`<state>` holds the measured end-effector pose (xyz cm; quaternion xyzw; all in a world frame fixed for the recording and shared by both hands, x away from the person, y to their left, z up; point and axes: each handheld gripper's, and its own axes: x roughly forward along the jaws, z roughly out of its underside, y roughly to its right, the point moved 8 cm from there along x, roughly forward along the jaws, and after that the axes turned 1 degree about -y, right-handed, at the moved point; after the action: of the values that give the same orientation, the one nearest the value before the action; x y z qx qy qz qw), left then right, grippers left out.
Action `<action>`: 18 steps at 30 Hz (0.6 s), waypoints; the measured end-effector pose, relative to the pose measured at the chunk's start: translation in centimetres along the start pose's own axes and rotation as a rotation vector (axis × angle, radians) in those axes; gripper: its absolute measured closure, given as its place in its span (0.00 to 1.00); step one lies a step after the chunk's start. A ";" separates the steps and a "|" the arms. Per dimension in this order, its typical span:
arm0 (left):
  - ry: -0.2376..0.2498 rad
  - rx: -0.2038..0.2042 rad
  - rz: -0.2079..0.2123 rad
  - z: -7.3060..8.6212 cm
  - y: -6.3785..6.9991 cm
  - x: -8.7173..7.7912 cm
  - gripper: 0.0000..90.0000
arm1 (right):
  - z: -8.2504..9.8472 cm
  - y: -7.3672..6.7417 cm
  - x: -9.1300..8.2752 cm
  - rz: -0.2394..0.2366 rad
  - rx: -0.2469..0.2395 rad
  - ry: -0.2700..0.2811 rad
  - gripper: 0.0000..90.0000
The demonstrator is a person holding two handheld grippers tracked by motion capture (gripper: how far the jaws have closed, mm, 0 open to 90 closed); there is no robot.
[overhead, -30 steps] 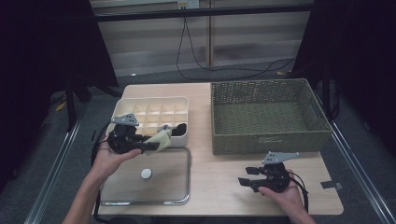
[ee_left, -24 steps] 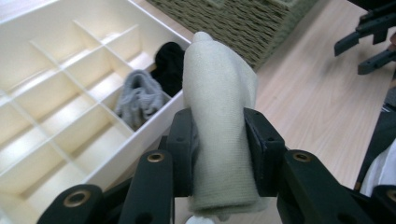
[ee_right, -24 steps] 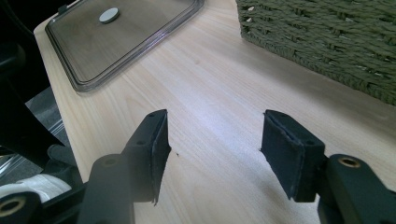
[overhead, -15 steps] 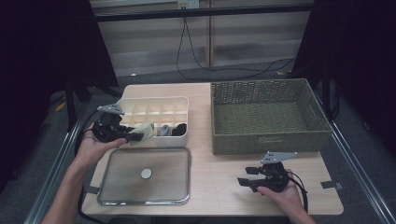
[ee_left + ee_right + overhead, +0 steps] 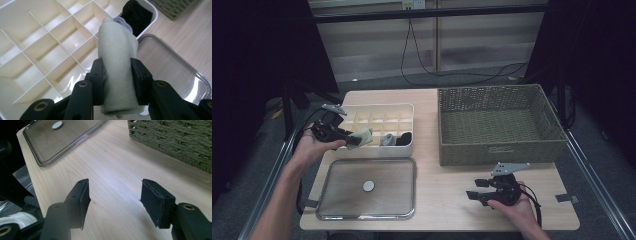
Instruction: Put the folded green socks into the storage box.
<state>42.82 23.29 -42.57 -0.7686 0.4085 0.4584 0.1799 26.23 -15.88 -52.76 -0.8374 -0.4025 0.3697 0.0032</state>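
Observation:
A rolled pale green sock (image 5: 363, 136) (image 5: 117, 57) is clamped between the jaws of my left gripper (image 5: 354, 139) (image 5: 117, 75). It hangs over the front left part of the cream divided organiser box (image 5: 377, 112) (image 5: 50, 37). A grey sock (image 5: 387, 140) (image 5: 122, 22) and a black sock (image 5: 405, 138) (image 5: 136, 15) lie in the box's front right compartments. My right gripper (image 5: 477, 189) (image 5: 113, 195) rests low over the bare table at the front right, open, with nothing between its jaws.
A clear lid (image 5: 347, 190) (image 5: 60, 137) (image 5: 170, 67) with a white knob lies flat in front of the box. A green wicker basket (image 5: 497, 150) (image 5: 180, 137) stands at the back right. Bare wood shows between the lid and my right gripper.
My left gripper has carried the pale green sock leftwards and slightly back, from above the lid's far edge to the box's front left. The right gripper has stayed put.

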 end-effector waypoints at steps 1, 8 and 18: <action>-0.008 -0.004 -0.002 -0.1 -0.1 0.2 0.74 | 0.0 0.0 0.0 0.000 0.000 0.003 0.45; -0.070 -0.009 0.004 -0.3 -1.1 1.5 0.74 | 0.1 0.1 -0.1 0.001 0.004 0.002 0.45; -0.110 -0.024 0.005 -0.6 -2.1 2.9 0.74 | 0.2 0.2 -0.2 0.002 0.006 0.000 0.44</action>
<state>45.57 22.83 -44.91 -0.7432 0.3943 0.5055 0.1917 26.16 -16.22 -52.88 -0.8378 -0.4004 0.3711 0.0054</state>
